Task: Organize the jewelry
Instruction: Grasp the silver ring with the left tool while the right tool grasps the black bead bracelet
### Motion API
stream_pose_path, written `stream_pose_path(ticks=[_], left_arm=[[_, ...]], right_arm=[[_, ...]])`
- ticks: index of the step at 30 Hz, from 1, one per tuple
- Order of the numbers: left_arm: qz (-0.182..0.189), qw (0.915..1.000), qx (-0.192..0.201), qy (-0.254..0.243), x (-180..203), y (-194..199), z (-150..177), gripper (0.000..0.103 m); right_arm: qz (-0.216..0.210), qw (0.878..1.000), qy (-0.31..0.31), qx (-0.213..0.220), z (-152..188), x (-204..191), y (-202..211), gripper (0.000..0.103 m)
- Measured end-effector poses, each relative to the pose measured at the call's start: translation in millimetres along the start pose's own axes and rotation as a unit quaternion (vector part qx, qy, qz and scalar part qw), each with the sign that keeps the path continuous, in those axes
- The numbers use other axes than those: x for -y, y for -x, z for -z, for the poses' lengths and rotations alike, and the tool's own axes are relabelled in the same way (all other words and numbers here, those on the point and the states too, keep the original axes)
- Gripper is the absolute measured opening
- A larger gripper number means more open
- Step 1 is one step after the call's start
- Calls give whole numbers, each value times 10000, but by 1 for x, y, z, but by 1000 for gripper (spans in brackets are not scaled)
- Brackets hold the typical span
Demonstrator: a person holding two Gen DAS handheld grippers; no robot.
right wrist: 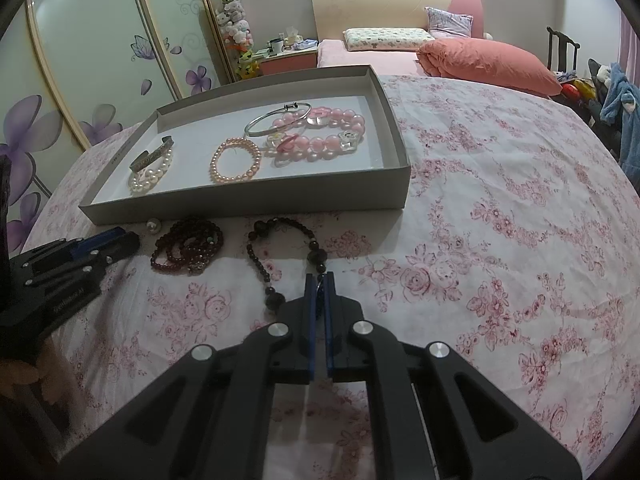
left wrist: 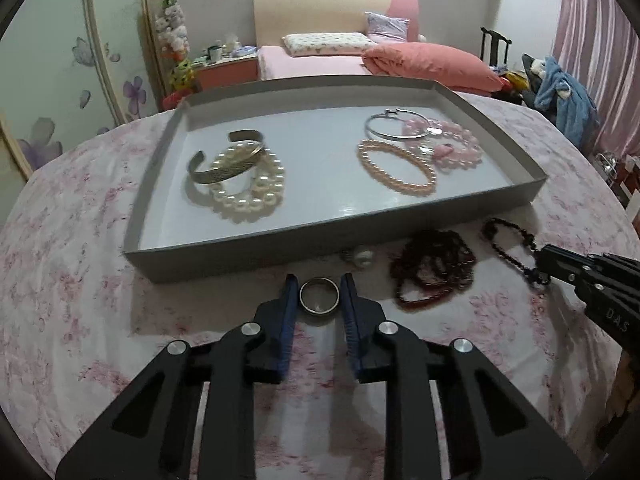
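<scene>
On the floral tablecloth [right wrist: 500, 208], largest first:
tablecloth: wide bare stretch right of everything; a narrow strip between the tray's near wall and the grippers.
tray [left wrist: 224, 258]: grey, shallow, far-left; its near wall sits just beyond the loose pieces.
tray contents: cuff bangle [left wrist: 224, 162] on a white pearl bracelet [left wrist: 248, 192] at left; peach bead bracelet [left wrist: 396, 168], silver bangle [left wrist: 396, 126] and pink bead bracelet [left wrist: 456, 148] at right; open floor mid-tray.
dark red bead bracelet [right wrist: 188, 248]: heaped on the cloth, between the two grippers.
black bead bracelet [right wrist: 280, 248]: on the cloth; near end pinched in the right gripper [right wrist: 319, 280], jaws closed on it.
left gripper [left wrist: 319, 286]: jaws narrow, flanking the metal ring [left wrist: 319, 296]; contact unclear.
pearl stud [right wrist: 152, 225]: beside the tray's near wall.
</scene>
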State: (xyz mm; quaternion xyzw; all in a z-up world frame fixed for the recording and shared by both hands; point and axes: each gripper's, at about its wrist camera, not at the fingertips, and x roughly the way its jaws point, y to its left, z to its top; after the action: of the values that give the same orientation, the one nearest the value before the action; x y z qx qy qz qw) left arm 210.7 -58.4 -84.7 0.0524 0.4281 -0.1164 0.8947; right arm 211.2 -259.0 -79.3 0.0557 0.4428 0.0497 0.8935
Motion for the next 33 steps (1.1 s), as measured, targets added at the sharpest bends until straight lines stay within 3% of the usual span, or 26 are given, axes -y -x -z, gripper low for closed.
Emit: stream_pose_path(ticks=[9, 15, 22, 24, 25, 27, 33], left_arm=[[-178, 9998, 5, 48, -26, 13, 15, 23], [-116, 9999, 2, -1, -21, 12, 14, 38], [-146, 9998, 3, 96, -24, 11, 12, 38], [-167, 9998, -4, 78, -23, 10, 11, 37], [-196, 9998, -5, 74, -23, 10, 11, 31], [-224, 9997, 2, 77, -24, 11, 11, 23], [-206, 9997, 5, 104, -27, 11, 12, 23]], right_arm=[[29, 10000, 39, -2, -2, -1, -1, 7], [58, 9999, 113, -3, -10, -5, -7, 23], [241, 9993, 271, 25, -21, -9, -16, 27], [295, 9989, 350, 48, -21, -10, -18, 22], [358, 9985, 410, 60, -21, -11, -19, 7], [264, 9990, 369, 37, -21, -10, -19, 5], [185, 9989, 428, 39, -18, -12, -14, 5]])
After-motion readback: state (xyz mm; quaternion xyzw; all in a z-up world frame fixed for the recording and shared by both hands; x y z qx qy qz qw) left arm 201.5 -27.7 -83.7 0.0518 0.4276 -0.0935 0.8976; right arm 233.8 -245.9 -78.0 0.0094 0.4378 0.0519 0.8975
